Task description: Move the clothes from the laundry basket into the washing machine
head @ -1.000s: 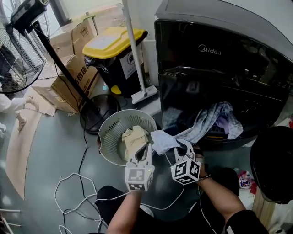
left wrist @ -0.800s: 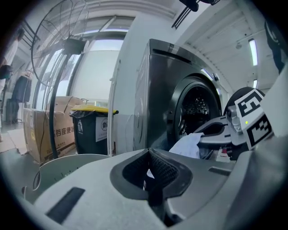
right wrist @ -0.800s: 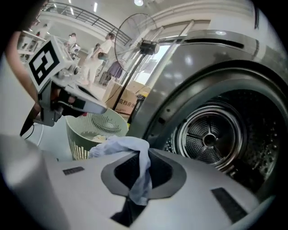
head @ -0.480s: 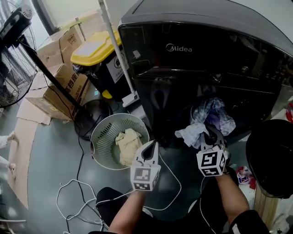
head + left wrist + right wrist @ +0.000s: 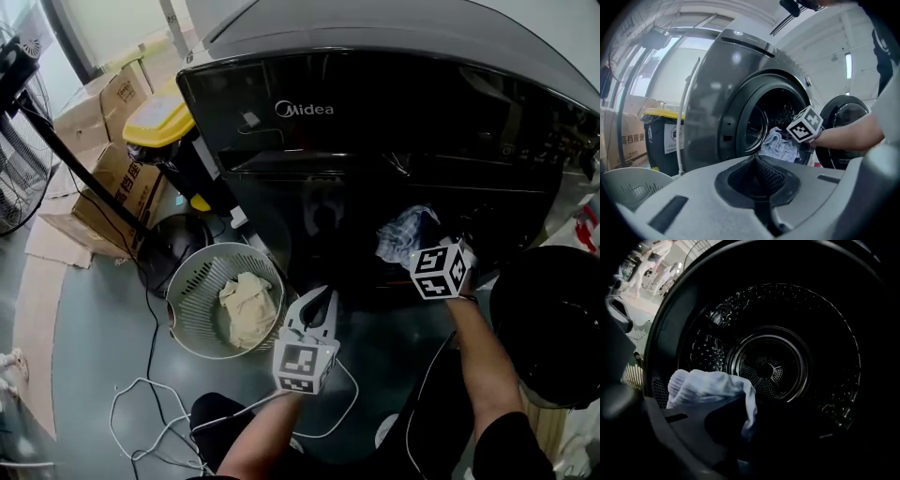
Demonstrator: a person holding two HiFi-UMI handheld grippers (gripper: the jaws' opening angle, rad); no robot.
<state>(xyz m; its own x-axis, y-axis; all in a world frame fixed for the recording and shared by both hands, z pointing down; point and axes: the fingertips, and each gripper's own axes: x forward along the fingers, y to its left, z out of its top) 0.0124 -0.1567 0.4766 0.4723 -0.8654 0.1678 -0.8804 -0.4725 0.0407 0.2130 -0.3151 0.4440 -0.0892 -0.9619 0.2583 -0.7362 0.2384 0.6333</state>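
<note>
Clothes, item one: a beige garment (image 5: 246,307) lies in the laundry basket (image 5: 186,281), low and to the left of the left gripper (image 5: 322,296), whose jaws are pressed together with nothing between them. Item two: a pale blue garment (image 5: 401,232) is clamped in the closed jaws of the right gripper (image 5: 419,251), at the mouth of the washing machine (image 5: 375,103), with the dark drum (image 5: 769,364) straight ahead of those jaws.
</note>
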